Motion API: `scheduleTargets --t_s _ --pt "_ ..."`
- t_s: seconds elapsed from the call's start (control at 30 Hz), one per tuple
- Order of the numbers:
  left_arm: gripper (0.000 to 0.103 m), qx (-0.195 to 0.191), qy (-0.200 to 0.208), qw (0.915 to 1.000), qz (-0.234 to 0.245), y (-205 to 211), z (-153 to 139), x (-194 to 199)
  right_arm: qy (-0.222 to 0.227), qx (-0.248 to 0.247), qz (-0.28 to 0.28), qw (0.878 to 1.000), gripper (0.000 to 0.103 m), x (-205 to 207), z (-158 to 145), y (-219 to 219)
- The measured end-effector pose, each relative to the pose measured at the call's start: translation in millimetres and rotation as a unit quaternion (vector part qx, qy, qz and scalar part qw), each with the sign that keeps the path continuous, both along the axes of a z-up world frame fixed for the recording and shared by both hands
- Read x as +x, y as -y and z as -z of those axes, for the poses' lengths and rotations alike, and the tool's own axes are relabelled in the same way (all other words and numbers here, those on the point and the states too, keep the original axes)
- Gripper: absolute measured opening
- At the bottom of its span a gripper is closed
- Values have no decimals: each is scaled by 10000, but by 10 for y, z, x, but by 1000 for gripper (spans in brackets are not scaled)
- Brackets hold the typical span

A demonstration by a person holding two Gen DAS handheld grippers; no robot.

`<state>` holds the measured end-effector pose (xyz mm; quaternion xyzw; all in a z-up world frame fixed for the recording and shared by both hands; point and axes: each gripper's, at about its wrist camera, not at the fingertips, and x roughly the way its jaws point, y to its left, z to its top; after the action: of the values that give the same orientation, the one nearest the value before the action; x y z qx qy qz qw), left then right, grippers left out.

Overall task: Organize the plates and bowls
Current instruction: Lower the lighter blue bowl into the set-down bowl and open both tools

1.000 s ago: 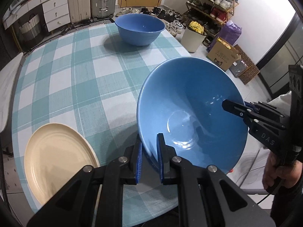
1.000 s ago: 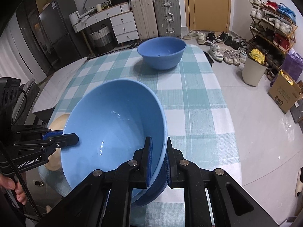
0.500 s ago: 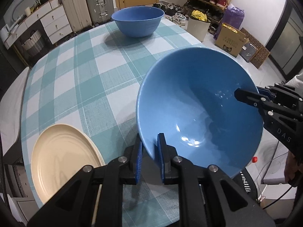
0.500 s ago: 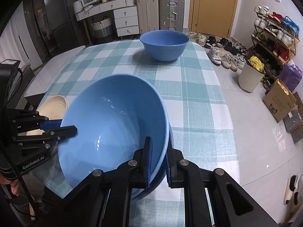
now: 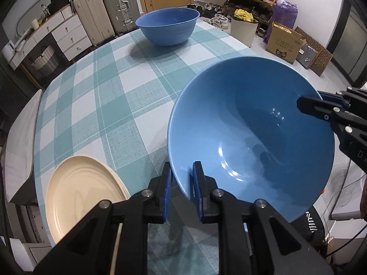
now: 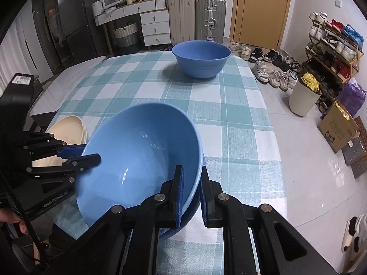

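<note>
Bowl (image 5: pixel 250 133), blue, tilted, held over the near right corner of the bench (image 5: pixel 110 105).

Left wrist view: left tool (image 5: pixel 181 192) straddles the near rim, one pad inside, one outside. Jaws narrow but opening; outer pad looks just off the wall, grip loosening. Right tool (image 5: pixel 308 105) pinches the far-right rim. Plate (image 5: pixel 84 197), cream, lies on the bench left of the bowl, apart from it. Second bowl (image 5: pixel 167 26) upright at the far edge, well apart, straight ahead.

Right wrist view: right tool (image 6: pixel 191 194) clamped tight on the bowl's (image 6: pixel 142 158) near rim. A darker rim shows beneath, possibly another bowl nested under it; hard to tell. Left tool (image 6: pixel 88 154) on the opposite rim. Judgement: right tool carries the load as the left lets go.
</note>
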<state>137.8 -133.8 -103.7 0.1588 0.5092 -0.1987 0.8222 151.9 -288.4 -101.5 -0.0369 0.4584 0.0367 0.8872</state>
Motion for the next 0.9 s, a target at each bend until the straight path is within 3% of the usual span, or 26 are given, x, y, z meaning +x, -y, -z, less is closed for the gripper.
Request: scheduleTargets --t_s 0.5,0.67,0.8,0.9 --pt "20 -92 1 10000 -36 18 -33 17 317 229 -29 9992 13 -58 -205 65" --pt "21 -178 19 9998 -134 -46 -73 44 162 304 -51 9994 13 -36 -116 88" --pt "33 -236 88 9995 -193 -89 -124 47 -49 487 -11 9988 13 12 9 147" --pt "34 -284 79 9994 -177 -98 -142 41 -166 623 -18 9979 13 36 76 169"
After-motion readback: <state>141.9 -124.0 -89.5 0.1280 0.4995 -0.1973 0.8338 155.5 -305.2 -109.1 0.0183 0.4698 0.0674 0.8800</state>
